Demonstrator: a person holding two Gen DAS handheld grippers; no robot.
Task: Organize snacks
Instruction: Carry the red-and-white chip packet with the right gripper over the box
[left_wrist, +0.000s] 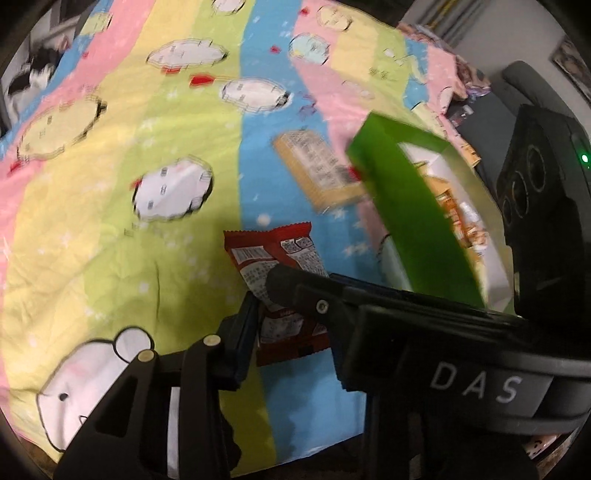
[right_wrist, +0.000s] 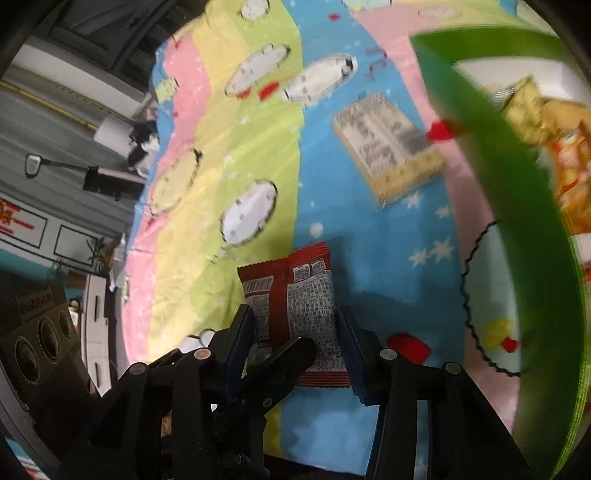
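A red snack packet lies on the striped cartoon bedspread. My left gripper is shut on the packet's lower part, its pads against both side edges. My right gripper is shut on the same packet, one pad at each side. One right finger crosses the packet in the left wrist view. One left finger crosses it in the right wrist view. A green box holding several wrapped snacks stands close on the right.
A cream snack box lies flat beyond the packet, left of the green box. A blurred black-and-white shape sits at the bedspread's far left edge. Beyond that edge stand a white cabinet and grey panelled walls.
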